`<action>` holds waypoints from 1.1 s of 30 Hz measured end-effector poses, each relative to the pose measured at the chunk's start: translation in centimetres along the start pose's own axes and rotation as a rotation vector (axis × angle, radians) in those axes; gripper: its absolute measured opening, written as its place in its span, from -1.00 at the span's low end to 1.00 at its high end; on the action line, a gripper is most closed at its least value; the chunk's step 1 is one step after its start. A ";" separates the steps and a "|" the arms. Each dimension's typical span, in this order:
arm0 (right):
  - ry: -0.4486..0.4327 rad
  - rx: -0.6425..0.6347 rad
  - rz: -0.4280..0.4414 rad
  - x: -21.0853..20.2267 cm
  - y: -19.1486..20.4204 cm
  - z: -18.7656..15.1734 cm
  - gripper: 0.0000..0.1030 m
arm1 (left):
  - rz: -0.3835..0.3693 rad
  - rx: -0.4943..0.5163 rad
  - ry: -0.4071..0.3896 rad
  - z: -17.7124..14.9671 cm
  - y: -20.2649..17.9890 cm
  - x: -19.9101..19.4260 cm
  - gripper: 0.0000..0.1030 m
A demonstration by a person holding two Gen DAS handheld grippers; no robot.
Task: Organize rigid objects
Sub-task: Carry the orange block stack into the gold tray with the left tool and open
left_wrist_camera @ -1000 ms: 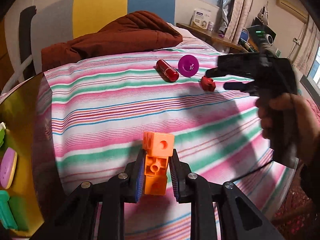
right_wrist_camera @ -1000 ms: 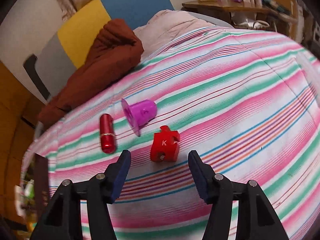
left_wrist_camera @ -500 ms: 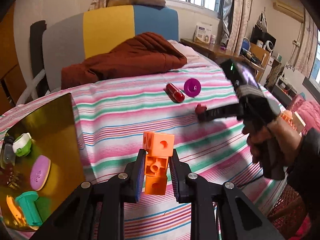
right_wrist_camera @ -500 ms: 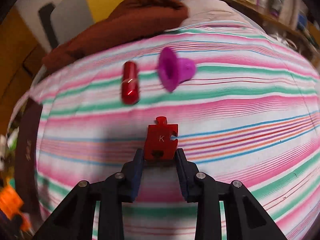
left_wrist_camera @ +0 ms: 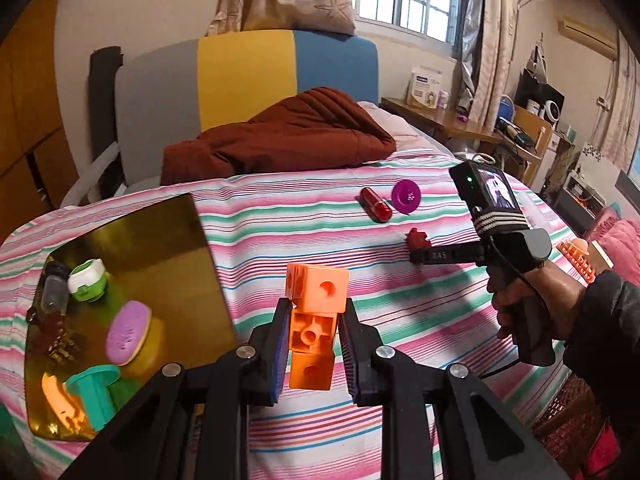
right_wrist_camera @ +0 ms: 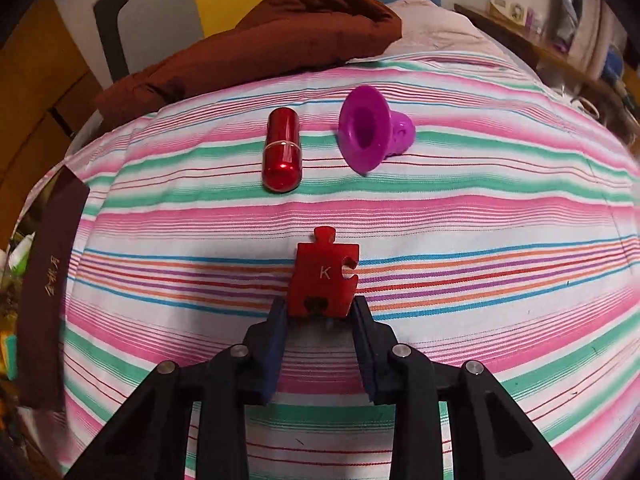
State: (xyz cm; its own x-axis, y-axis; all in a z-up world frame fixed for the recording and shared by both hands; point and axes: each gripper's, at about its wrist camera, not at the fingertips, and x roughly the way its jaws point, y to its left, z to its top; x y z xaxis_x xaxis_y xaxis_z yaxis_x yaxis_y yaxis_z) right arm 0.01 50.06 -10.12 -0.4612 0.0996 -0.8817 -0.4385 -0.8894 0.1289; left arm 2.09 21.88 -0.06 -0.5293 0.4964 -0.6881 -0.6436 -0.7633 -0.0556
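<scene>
Since a second ago the right gripper (right_wrist_camera: 319,310) has come in over the red puzzle piece (right_wrist_camera: 325,274) and narrowed its fingers (right_wrist_camera: 276,322) from wide to a grip on the piece's lower edge. Over the same second the left gripper (left_wrist_camera: 313,334) has risen with its orange block stack (left_wrist_camera: 314,320), so that the gold tray (left_wrist_camera: 160,248) now shows almost whole on its left.

In the right wrist view the puzzle piece, marked K, stands out ahead of the fingertips, its bottom edge pinched between the two blue pads and its knob pointing away from the camera. It lies low over the striped bedsheet (right_wrist_camera: 480,220); whether it still touches the cloth I cannot tell. Beyond it, well apart, lie a red capsule-shaped cylinder (right_wrist_camera: 282,154) on its side and a purple funnel-shaped piece (right_wrist_camera: 370,132), also on its side with its mouth facing the camera.

In the left wrist view the fingers are narrow and clamp the middle cube of the orange stack; one cube sticks out above the tips and another hangs below the pads. The stack is clear of the bed. The tray rests on the sheet and holds a green-and-white cap (left_wrist_camera: 86,280), a purple oval piece (left_wrist_camera: 128,332), a teal piece (left_wrist_camera: 92,396) and some dark items. A hand (left_wrist_camera: 536,304) to the right holds the other gripper's handle.
</scene>
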 end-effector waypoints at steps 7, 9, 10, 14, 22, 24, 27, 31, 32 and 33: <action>-0.008 -0.004 0.009 0.0 -0.2 -0.3 -0.37 | 0.031 -0.017 -0.015 -0.5 1.4 -1.4 -0.57; -0.010 -0.010 0.005 -0.1 -0.2 -0.4 -0.37 | 0.036 -0.027 -0.017 -0.7 1.8 -1.7 -0.57; -0.011 -0.014 0.000 -0.1 -0.1 -0.5 -0.37 | 0.036 -0.030 -0.017 -0.8 2.0 -1.7 -0.57; -0.020 -0.056 -0.037 -0.1 0.7 -0.6 -0.37 | 0.044 -0.044 -0.012 -1.4 2.7 -2.0 -0.57; -0.029 -0.080 -0.053 -0.2 0.9 -0.8 -0.37 | 0.053 -0.077 0.002 -2.4 3.9 -2.2 -0.57; -0.032 -0.077 -0.060 -0.2 0.9 -0.8 -0.37 | 0.056 -0.084 0.001 -2.5 4.3 -2.3 -0.57; -0.034 -0.086 -0.063 -0.2 1.0 -0.8 -0.37 | 0.049 -0.113 0.002 -2.7 5.3 -2.5 -0.57; -0.033 -0.086 -0.064 -0.1 1.0 -0.7 -0.37 | 0.065 -0.179 0.003 -2.8 8.0 -2.9 -0.57; -0.033 -0.088 -0.065 -0.1 1.0 -0.7 -0.37 | 0.079 -0.191 0.002 -2.9 8.6 -2.9 -0.57; -0.034 -0.090 -0.067 -0.2 1.2 -0.9 -0.37 | 0.087 -0.203 0.001 -2.9 9.2 -3.0 -0.57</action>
State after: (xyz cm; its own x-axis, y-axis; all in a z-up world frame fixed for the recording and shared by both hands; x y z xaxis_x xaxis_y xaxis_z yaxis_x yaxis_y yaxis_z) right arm 0.27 48.61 -10.16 -0.4592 0.1739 -0.8711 -0.3993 -0.9164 0.0276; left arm -0.64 12.16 -0.59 -0.5773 0.4249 -0.6973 -0.4712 -0.8707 -0.1405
